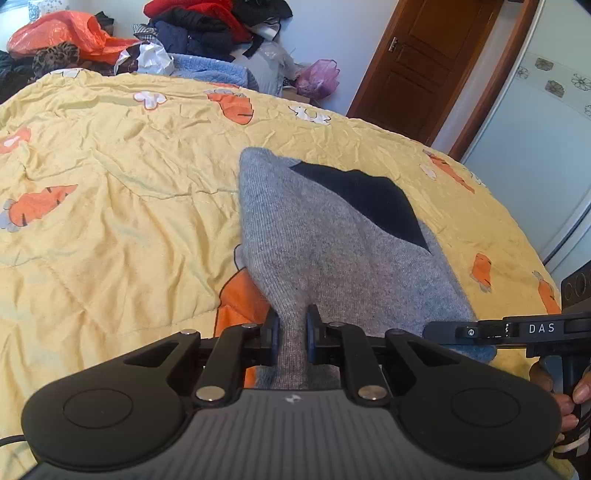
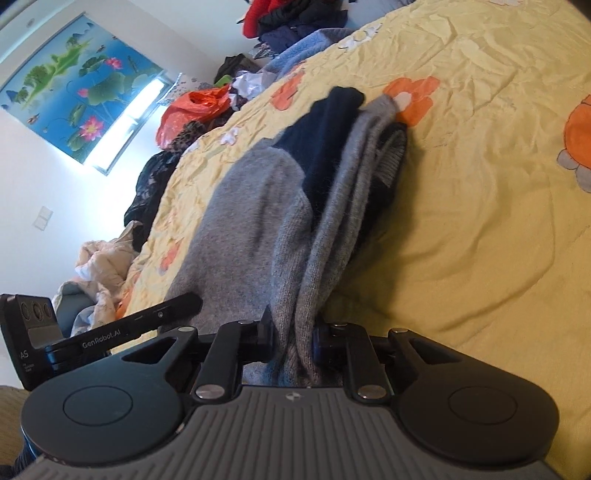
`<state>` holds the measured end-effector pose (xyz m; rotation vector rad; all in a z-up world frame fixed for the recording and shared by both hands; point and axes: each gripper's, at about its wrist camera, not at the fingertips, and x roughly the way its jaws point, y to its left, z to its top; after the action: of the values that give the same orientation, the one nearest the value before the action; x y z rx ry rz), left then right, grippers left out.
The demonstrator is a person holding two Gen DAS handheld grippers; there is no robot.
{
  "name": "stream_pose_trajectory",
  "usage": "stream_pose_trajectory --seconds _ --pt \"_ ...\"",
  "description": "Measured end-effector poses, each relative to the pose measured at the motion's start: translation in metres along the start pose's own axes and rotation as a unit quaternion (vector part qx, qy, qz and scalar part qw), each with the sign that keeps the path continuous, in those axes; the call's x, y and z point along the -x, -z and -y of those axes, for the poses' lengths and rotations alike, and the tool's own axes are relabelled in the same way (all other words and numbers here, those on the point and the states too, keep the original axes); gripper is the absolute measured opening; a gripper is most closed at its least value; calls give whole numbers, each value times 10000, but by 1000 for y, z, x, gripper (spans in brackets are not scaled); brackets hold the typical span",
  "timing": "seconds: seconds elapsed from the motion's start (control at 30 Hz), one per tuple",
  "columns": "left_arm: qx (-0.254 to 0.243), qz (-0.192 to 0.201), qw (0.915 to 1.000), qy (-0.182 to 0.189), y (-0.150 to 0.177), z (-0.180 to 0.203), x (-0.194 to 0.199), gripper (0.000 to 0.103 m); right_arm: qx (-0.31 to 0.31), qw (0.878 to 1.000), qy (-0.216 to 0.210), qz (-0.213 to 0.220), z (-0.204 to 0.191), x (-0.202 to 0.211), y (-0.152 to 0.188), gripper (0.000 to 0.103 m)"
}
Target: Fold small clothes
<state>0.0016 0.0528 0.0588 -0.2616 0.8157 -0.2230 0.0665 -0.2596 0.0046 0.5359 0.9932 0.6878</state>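
A grey knit sweater (image 1: 332,236) with a black panel (image 1: 369,199) lies on the yellow carrot-print quilt (image 1: 110,184). My left gripper (image 1: 293,325) is shut on a near edge of the sweater, pinching grey fabric between its pads. The right gripper's body (image 1: 517,328) shows at the right of this view. In the right wrist view the same sweater (image 2: 258,206) stretches away, bunched in folds with the black part (image 2: 325,140) farther off. My right gripper (image 2: 295,339) is shut on its near grey edge. The left gripper's body (image 2: 110,336) shows at the left.
A pile of clothes and an orange plastic bag (image 1: 66,33) lie beyond the quilt's far edge. A brown door (image 1: 424,62) and a white wardrobe (image 1: 535,140) stand at the right. More heaped clothes (image 2: 155,184) lie along the quilt's edge under a window.
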Motion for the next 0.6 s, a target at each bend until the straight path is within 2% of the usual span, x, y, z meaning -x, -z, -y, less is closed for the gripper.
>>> stream_pose_trajectory --seconds 0.23,0.33,0.43,0.47,0.5,0.53,0.57,0.6 --pt "-105 -272 9994 -209 33 -8 3 12 -80 9996 -48 -254 11 2 19 26" --pt "-258 -195 9994 -100 36 -11 12 13 -190 9993 -155 -278 18 2 20 27" --pt "-510 78 9986 116 20 -15 38 17 -132 9998 -95 -153 15 12 9 44" --pt "-558 193 9981 167 13 -18 45 22 -49 9999 -93 -6 14 20 3 56" --pt "-556 323 9978 168 4 -21 50 42 -3 9998 -114 158 14 26 -7 66" --pt "-513 446 9976 115 -6 -24 50 77 17 9995 -116 304 15 30 -17 70" --pt "-473 570 9973 26 -14 -27 45 90 14 9991 -83 423 15 31 -28 72" --pt "-470 672 9966 -45 -22 -30 37 92 9 9987 -5 515 16 29 -39 72"
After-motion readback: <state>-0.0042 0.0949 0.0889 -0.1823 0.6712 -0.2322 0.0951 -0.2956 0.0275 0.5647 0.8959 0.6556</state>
